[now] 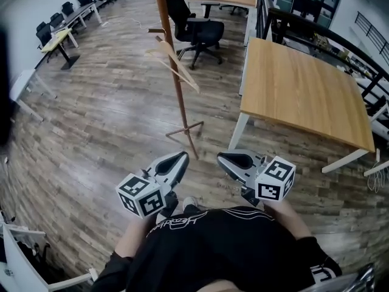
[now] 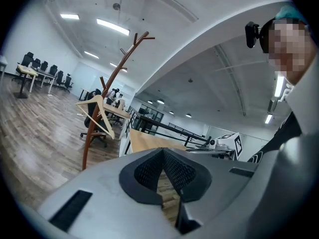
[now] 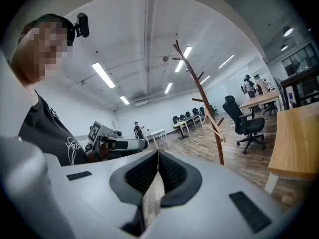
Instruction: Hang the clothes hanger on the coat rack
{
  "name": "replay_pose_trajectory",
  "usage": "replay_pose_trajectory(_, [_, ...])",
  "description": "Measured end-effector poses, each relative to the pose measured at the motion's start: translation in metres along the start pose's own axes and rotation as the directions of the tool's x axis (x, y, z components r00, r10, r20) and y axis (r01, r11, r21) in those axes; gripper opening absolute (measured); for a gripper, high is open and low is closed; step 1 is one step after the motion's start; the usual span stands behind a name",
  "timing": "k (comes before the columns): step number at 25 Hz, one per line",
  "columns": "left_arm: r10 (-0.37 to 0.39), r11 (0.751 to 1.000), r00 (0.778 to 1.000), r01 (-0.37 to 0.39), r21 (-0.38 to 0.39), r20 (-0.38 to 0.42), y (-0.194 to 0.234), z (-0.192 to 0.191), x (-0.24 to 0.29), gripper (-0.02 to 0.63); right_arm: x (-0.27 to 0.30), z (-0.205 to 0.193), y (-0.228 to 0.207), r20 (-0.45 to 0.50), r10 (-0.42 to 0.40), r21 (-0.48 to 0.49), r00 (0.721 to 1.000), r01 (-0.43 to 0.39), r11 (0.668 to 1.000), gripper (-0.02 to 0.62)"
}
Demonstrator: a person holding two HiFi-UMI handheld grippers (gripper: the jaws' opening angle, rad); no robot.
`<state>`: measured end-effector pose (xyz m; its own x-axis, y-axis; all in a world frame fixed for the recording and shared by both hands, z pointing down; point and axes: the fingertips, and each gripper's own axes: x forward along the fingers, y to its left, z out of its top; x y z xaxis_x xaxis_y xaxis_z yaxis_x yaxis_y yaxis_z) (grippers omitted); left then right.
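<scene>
A black office chair (image 1: 197,32) stands near a large wooden table (image 1: 298,90) on plank flooring (image 1: 109,132).

A pale natural-wood clothes hanger (image 1: 188,79) is on a reddish-brown wooden coat rack (image 1: 181,108), beside which are a light-oak, white-legged table (image 1: 298,84) and a black swivel chair (image 1: 200,30).

Wood-plank floor (image 1: 109,120), wooden table (image 1: 298,84), black office chair (image 1: 197,29), strip lights (image 2: 112,26).

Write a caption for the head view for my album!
Left gripper and right gripper, both shut and empty, face a coat rack with a hanger hanging on it.
</scene>
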<state>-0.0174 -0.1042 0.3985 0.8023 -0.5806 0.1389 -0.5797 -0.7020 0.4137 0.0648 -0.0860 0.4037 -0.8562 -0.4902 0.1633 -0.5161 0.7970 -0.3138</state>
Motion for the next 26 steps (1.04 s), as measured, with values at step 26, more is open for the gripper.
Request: replay_pose_trajectory(26, [-0.015,0.998,0.998,0.011,0.065,0.055,-0.115,-0.037,-0.020,0.008,-0.101,-0.024,0.059,0.031,-0.004,-0.082,1.000,0.007,0.997,0.040])
